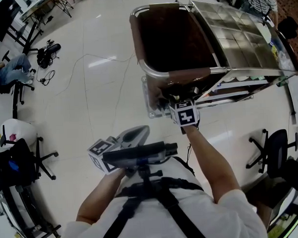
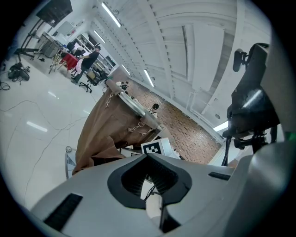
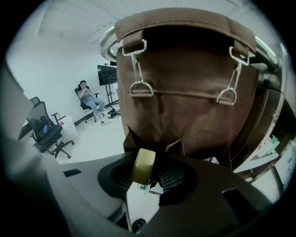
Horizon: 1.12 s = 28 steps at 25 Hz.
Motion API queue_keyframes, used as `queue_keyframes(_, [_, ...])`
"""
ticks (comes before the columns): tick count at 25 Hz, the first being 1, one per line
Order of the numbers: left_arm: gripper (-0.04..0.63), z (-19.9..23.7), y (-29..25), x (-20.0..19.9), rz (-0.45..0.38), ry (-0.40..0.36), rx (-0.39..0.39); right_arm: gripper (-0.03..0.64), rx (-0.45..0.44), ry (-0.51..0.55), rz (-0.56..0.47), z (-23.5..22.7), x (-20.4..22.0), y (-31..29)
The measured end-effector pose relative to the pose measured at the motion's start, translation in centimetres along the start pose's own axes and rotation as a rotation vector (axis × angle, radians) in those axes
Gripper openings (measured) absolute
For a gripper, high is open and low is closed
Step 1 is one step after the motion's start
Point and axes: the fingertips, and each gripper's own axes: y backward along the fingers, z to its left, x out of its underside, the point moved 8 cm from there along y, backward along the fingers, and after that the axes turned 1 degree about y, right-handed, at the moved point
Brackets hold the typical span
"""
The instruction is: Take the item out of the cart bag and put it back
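Item: flat olive-yellow tape roll (image 3: 143, 165), standing on edge btwn the jaws of the right gripper (image 3: 150, 178). The roll sits close against the pad at the view's left. A gap shows to the ribbed pad (image 3: 172, 179) on the other side, so the jaws are apart, not clamped.

Roll is outside the brown fabric cart bag (image 3: 185, 92), just in front of its lower front panel. The bag hangs by metal D-ring clips (image 3: 138, 88) from a curved steel cart rail (image 1: 152, 72); mouth faces up, interior dark.

Head view: right gripper is low at the cart's near end, near a clear plastic tray (image 1: 149, 99). The left gripper (image 2: 149, 178) is held back near the torso, jaws apart, nothing btwn them. White glossy floor (image 1: 89, 84) all round.
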Motion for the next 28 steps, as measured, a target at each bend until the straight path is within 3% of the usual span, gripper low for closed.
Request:
queue_keyframes(9, [0.003,0.3,0.4,-0.1,-0.014,-0.005,-0.012,0.086,0.016,0.05,0.037,0.0,0.1,-0.7])
queue_keyframes(16, [0.003,0.0,0.3,-0.1,-0.013,-0.005,-0.008,0.075,0.01,0.059,0.005,-0.2,0.0,0.5])
queue_keyframes(28, [0.003,-0.9,-0.2,0.1,0.001,-0.018,0.015,0.074,0.004,0.082,-0.135,-0.2,-1.2,6.4])
